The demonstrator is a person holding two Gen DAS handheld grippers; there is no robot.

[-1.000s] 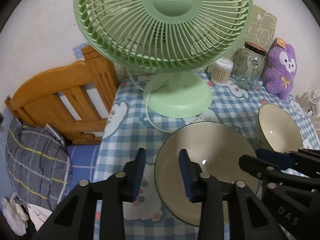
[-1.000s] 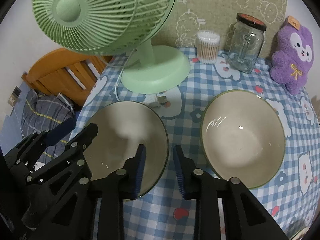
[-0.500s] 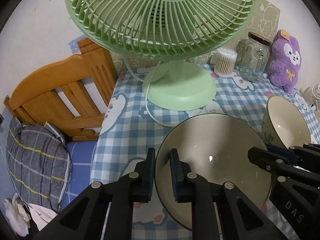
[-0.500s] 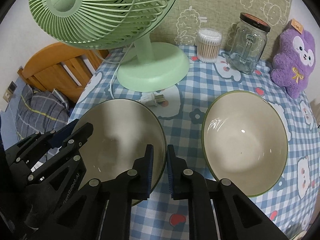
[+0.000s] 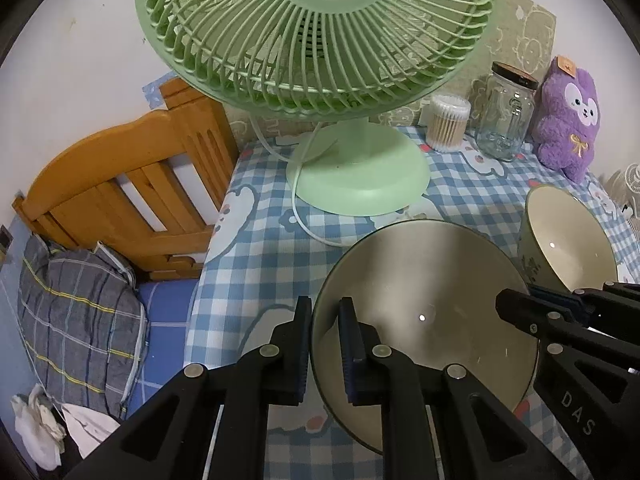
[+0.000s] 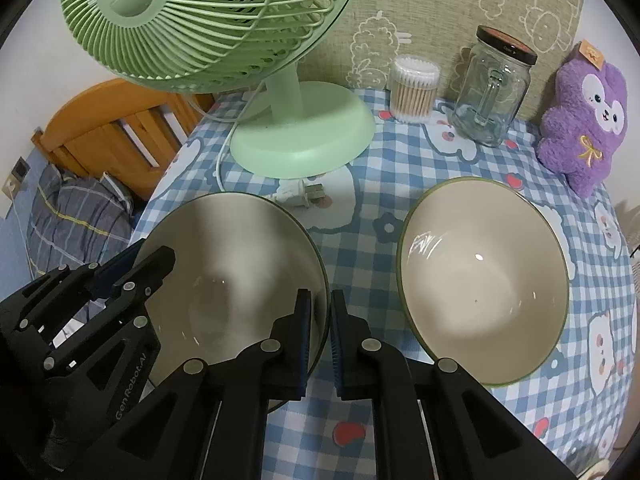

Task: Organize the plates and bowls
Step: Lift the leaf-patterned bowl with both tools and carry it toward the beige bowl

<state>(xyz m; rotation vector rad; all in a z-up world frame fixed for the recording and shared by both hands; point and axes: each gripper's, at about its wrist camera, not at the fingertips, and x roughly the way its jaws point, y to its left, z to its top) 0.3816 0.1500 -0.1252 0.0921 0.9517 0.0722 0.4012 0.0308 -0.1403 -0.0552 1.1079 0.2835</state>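
1. Two grippers pinch one bowl: left gripper point(image 5: 323, 354) on its left rim, right gripper point(image 6: 318, 350) on its right rim; left bowl point(image 6: 236, 280) sits lower left of frame.
2. Step: grasp secured, judging by jaws nearly closed on rim.
3. Next: lift level, nest into right bowl point(image 6: 482, 280), centre right.

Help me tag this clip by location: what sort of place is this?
Most likely a bedroom at home, not a kitchen. A wooden bed frame with striped bedding sits beside the checked-cloth table, which holds a desk fan and a purple plush toy alongside the bowls.
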